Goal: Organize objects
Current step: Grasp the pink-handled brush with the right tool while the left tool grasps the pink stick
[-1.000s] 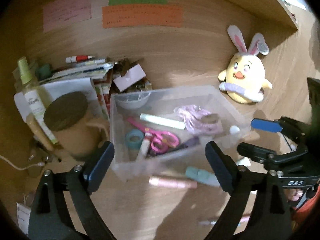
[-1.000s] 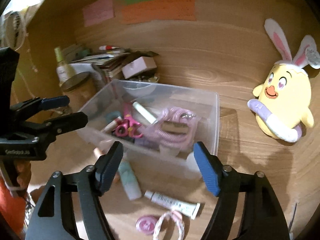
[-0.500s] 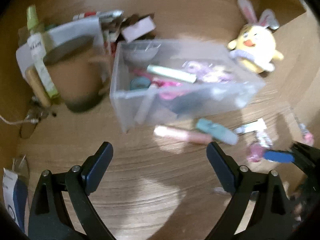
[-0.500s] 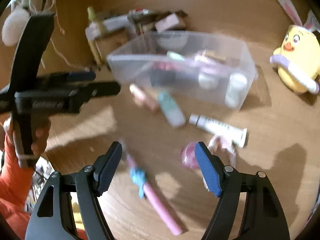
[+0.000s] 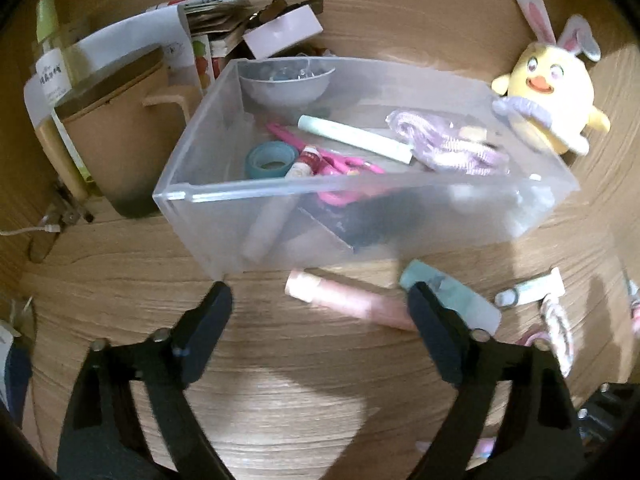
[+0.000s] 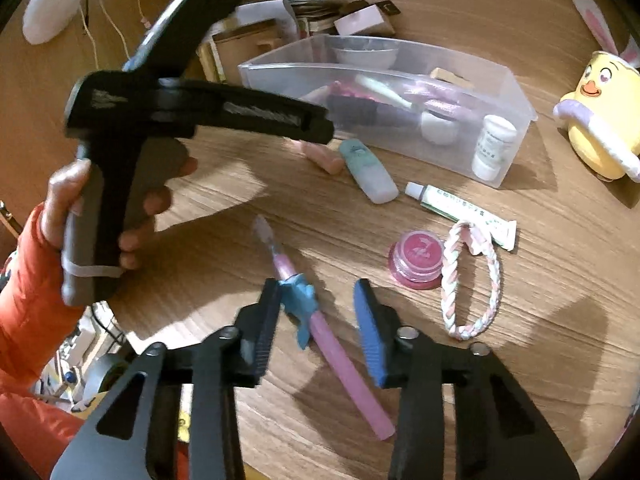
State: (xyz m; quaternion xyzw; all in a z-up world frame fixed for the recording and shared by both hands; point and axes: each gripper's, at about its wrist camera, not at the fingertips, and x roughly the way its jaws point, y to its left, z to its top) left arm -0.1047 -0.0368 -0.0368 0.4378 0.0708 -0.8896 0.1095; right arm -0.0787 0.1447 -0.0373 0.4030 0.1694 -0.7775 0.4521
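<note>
A clear plastic bin (image 5: 224, 216) (image 6: 516, 92) holds scissors, tape, a tube and a purple cord. In front of it lie a pink tube (image 5: 352, 302) and a pale green bottle (image 5: 472, 304) (image 6: 368, 172). My left gripper (image 5: 320, 304) is open, the pink tube between its fingers. My right gripper (image 6: 318, 300) is open, its fingers on either side of a pink pen with a blue charm (image 6: 316, 320) on the table. A white tube (image 6: 460, 204), a pink jar (image 6: 418, 258) and a braided band (image 6: 472, 276) lie nearby.
A yellow bunny plush (image 5: 548, 92) (image 6: 604, 116) sits right of the bin. A brown mug (image 5: 116, 136), a bottle (image 5: 50, 68) and stacked boxes and papers (image 5: 224, 20) crowd the back left. The left gripper's body (image 6: 180, 112) and hand fill the right view's left side.
Both grippers tilted down and dropped toward the table. The left moved closer to the pink tube; the right narrowed its fingers around the pink pen.
</note>
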